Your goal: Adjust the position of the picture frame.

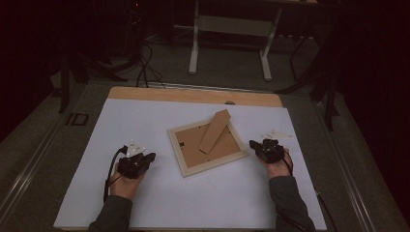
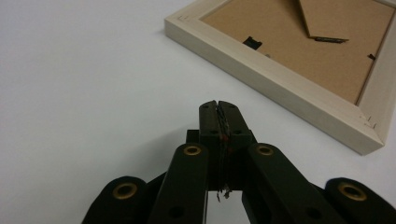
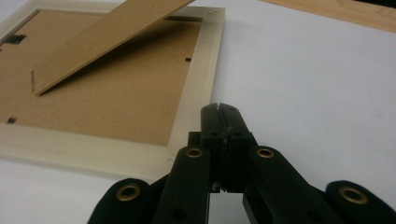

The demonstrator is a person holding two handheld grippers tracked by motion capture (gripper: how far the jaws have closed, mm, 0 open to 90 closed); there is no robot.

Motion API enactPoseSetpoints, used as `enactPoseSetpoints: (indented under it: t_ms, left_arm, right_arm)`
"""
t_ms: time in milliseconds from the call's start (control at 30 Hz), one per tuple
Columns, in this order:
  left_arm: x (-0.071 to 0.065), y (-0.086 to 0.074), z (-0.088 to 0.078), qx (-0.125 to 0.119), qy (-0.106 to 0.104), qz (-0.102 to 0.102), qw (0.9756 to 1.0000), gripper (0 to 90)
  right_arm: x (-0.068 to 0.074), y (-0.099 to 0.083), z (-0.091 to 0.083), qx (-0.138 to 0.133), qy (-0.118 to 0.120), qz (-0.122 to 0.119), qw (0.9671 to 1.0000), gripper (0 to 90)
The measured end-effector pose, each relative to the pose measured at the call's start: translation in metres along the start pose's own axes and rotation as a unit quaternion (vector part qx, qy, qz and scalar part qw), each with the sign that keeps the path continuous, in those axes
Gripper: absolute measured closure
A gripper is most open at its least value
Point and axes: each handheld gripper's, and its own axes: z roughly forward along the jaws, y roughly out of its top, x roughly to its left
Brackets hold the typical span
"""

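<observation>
A pale wooden picture frame (image 1: pixel 180 155) lies face down in the middle of the white table top, its brown backing board (image 1: pixel 193 143) up and its brown stand flap (image 1: pixel 214 130) raised at an angle. My left gripper (image 1: pixel 151 156) rests left of the frame, shut and empty, a short gap from the frame's edge (image 2: pixel 280 79). My right gripper (image 1: pixel 252 144) sits at the frame's right side, jaws pressed together with nothing between them, just off the frame's rail (image 3: pixel 198 88). In the right gripper view the stand flap (image 3: pixel 102 42) leans over the backing board.
The white sheet (image 1: pixel 193 193) covers the table, with a strip of bare wood (image 1: pixel 193 94) at the far edge. Small white scraps (image 1: pixel 276 134) lie behind my right gripper. A table's white legs (image 1: pixel 194 43) stand on the floor beyond.
</observation>
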Motion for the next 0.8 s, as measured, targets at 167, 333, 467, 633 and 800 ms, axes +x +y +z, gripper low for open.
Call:
enactPoseSetpoints:
  t_ms: [167,333,467,633,800]
  left_arm:
    - [-0.003,0.001,0.007,0.012,-0.005,0.002,0.9999,90.0]
    - [-0.003,0.001,0.013,0.022,-0.004,-0.001,0.9998,90.0]
    - [-0.006,0.004,0.017,0.024,0.005,0.010,0.9997,90.0]
    - [-0.010,0.005,0.025,0.028,0.003,0.015,0.9995,90.0]
    - [-0.016,0.005,0.033,0.037,-0.002,0.022,0.9991,90.0]
  right_arm:
    - [-0.001,0.001,0.008,-0.002,0.006,0.018,0.9998,89.6]
    - [0.001,0.002,0.016,0.008,0.009,0.020,0.9997,89.6]
    - [0.001,0.001,0.022,0.015,0.011,0.023,0.9996,89.6]
    - [0.002,-0.001,0.026,0.020,0.016,0.026,0.9994,89.6]
    - [0.001,-0.001,0.026,0.020,0.021,0.028,0.9992,89.7]
